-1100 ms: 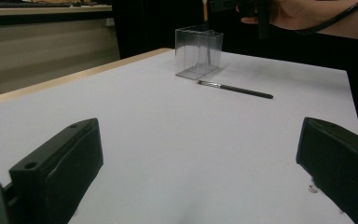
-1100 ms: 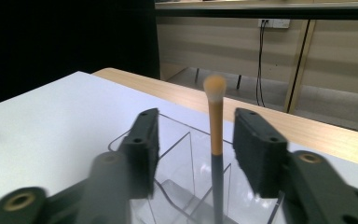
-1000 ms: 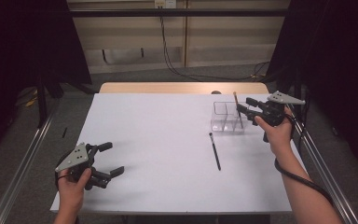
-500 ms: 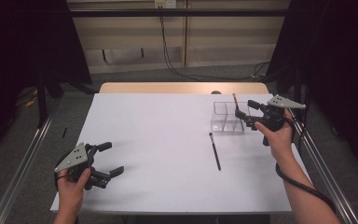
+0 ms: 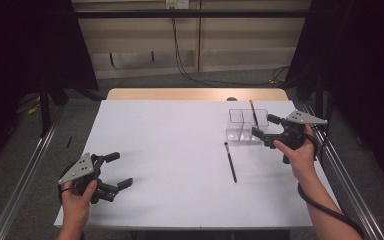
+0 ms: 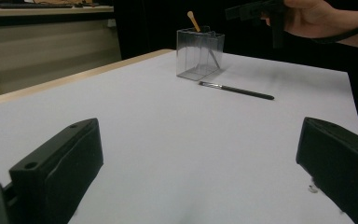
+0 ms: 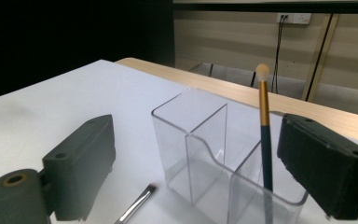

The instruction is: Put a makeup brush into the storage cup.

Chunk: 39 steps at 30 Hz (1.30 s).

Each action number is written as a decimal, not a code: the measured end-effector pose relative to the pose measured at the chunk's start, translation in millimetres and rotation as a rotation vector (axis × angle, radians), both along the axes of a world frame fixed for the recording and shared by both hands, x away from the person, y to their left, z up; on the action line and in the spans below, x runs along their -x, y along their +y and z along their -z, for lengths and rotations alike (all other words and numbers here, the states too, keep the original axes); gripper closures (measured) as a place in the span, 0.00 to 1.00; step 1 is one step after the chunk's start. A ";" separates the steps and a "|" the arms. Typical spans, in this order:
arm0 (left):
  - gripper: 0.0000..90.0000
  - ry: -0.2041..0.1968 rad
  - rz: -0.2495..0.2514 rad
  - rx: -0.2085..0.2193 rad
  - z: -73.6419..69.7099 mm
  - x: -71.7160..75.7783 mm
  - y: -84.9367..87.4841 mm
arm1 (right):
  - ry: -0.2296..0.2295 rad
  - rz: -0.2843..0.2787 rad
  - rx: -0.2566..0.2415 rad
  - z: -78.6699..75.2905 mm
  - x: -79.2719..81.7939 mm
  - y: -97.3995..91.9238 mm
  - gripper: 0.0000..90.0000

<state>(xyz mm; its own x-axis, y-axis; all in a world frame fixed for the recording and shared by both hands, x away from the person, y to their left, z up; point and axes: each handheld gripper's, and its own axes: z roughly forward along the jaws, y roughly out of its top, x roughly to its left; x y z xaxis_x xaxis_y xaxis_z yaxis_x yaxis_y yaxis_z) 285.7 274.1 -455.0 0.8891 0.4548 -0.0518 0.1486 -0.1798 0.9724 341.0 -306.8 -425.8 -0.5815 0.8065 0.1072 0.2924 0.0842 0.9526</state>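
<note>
Left hand-held gripper [image 5: 114, 171], held low over the near left corner of the white bench [image 5: 170, 150], jaws spread wide and released, with nothing between them; in the left gripper view the two black jaws frame bare bench surface. Centre right: a black make-up brush [image 5: 230, 161] lying flat on the bench, bristle end toward the far side, near the clear acrylic organiser [image 5: 245, 127] but apart from it; the same brush [image 6: 236, 90] lies just in front of the organiser [image 6: 199, 55] in the left gripper view, and its bristle tip [image 7: 137, 203] appears at the lower edge of the right gripper view. The organiser is a small transparent box with inner partitions, standing upright toward the far right of the bench. A second brush [image 5: 253, 114], dark-handled with a gold ferrule and pale tip, stands in the organiser's right-hand compartment, leaning slightly, its tip rising above the rim; in the right gripper view this brush [image 7: 264, 126] stands between the jaws in line of sight, with neither pad pressing on it. Right hand-held gripper [image 5: 264, 127], held just beside the organiser's right side, jaws having just been opening and now released, grasping nothing; the right hand [image 5: 297, 152] grips its body, and a black cable trails back along the forearm
</note>
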 end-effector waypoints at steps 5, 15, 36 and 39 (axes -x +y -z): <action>0.00 -0.001 -0.001 -0.001 -0.4 -0.3 -0.9 | -0.007 -0.007 0.002 2.8 7.0 2.0 0.10; 0.00 0.000 -0.002 0.005 -0.7 0.0 -0.9 | -0.016 -0.024 -0.016 4.5 21.9 3.8 0.09; 0.00 -0.001 -0.003 -0.001 -0.8 -0.1 -1.9 | -0.016 -0.038 -0.016 10.5 44.8 -3.0 0.07; 0.00 0.000 -0.001 0.001 -1.2 0.0 -2.2 | -0.015 -0.036 -0.019 12.3 46.9 -3.3 0.07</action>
<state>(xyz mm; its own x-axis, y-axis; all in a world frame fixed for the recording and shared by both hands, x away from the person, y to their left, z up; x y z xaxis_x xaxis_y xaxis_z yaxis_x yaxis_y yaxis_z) 285.7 271.9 -453.9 0.8887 0.4556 -0.0520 0.1486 -0.1788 0.9726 294.1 -310.1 -438.0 -0.6118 0.7828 0.1134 0.2751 0.0762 0.9584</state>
